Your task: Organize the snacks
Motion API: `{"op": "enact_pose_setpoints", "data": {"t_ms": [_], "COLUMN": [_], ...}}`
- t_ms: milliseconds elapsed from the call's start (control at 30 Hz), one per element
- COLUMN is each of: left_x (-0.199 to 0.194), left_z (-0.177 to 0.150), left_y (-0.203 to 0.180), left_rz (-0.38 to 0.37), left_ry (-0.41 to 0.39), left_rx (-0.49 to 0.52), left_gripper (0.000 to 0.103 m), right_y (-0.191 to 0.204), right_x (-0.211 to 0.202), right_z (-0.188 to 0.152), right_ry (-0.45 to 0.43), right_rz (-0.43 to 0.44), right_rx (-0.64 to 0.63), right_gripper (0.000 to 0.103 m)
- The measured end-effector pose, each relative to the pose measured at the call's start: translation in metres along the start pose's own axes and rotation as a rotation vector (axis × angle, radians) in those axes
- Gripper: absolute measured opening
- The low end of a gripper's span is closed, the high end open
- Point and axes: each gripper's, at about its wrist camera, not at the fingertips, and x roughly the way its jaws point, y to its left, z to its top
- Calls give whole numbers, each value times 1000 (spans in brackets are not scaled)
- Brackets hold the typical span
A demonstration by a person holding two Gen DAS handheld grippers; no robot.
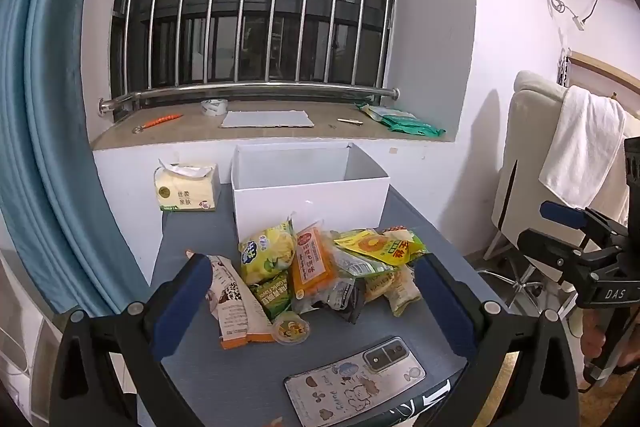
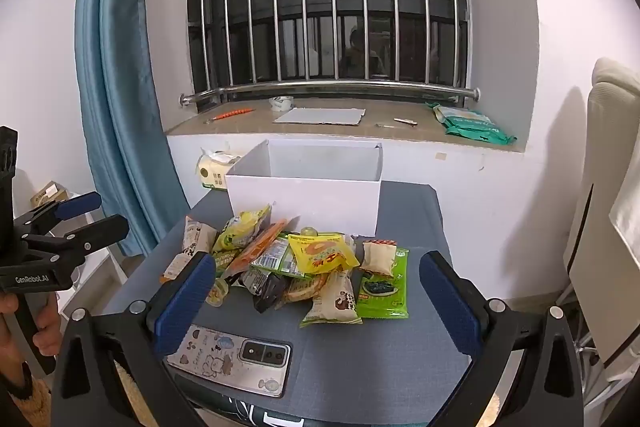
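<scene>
A pile of snack packets lies on the grey table, just in front of an open white box. It holds yellow, orange, green and beige packets and a small jelly cup. The pile and box also show in the right wrist view, with a green seaweed packet at the right. My left gripper is open and empty, held above the near side of the pile. My right gripper is open and empty, also near the pile's front.
A phone in a cartoon case lies at the table's front edge. A tissue pack stands left of the box. The windowsill behind holds a tape roll, a sheet and a green bag. A chair with a towel stands at right.
</scene>
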Motion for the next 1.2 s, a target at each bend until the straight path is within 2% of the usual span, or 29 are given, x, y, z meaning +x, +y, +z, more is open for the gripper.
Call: {"op": "enact_pose_setpoints", "data": {"t_ms": [1200], "left_x": [0], "left_z": [-3], "left_y": [-1], "left_rz": [-4], "left_ry": [17], "left_rx": [-2], "left_gripper": [103], "right_y": [7], "right_x": [4], "right_z": [0], "right_ry": [14], "right_rz": [10], "right_rx": [-5], "right_gripper": [103]}}
